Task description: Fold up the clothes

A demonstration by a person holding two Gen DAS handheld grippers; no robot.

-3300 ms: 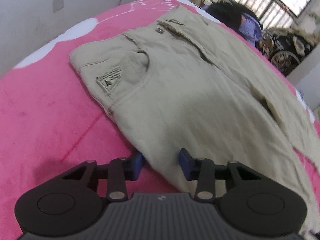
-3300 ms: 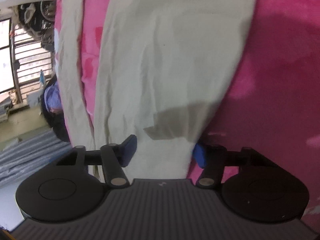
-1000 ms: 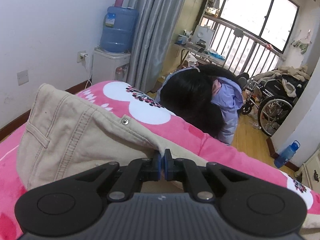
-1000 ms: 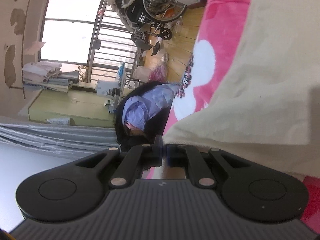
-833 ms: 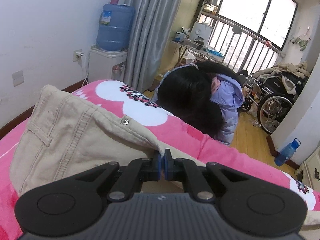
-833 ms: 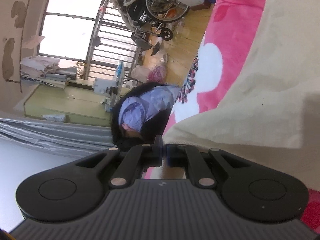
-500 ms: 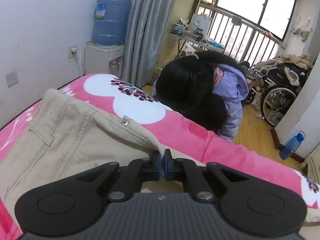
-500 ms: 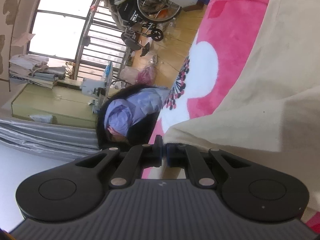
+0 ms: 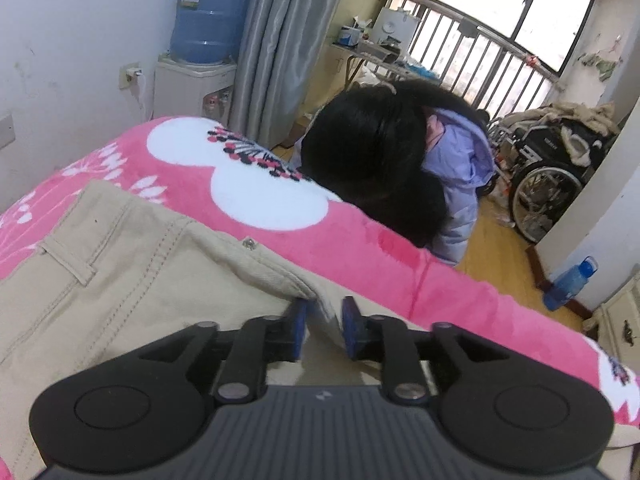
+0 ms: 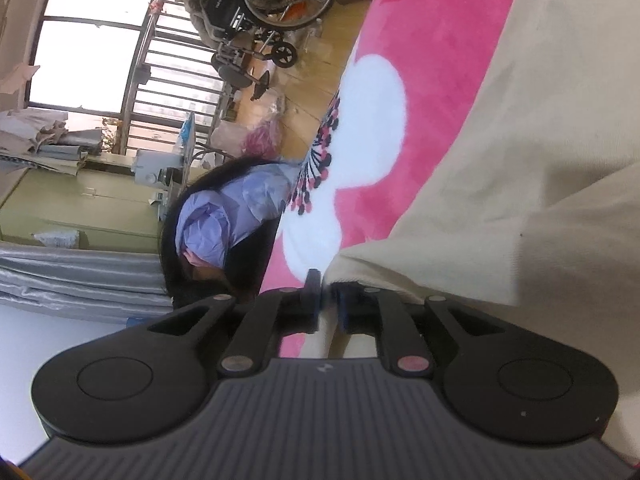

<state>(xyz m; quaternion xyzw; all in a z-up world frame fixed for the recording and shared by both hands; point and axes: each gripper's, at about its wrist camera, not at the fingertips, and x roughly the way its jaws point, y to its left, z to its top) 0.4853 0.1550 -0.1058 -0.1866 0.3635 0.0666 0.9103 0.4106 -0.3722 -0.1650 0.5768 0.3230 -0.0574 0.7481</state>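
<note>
Both of your grippers sit at the edge of the beige trousers (image 9: 132,276), which lie on the pink blanket (image 9: 360,248) and fill the lower left of the left wrist view and the right side of the right wrist view. Your left gripper (image 9: 323,326) has its jaws parted, with a fold of the fabric lying loose between them. Your right gripper (image 10: 326,304) shows a narrow gap with cloth in it; whether it pinches cannot be told. Beyond the blanket's far edge, a person (image 9: 384,168) in a lilac jacket leans over.
</note>
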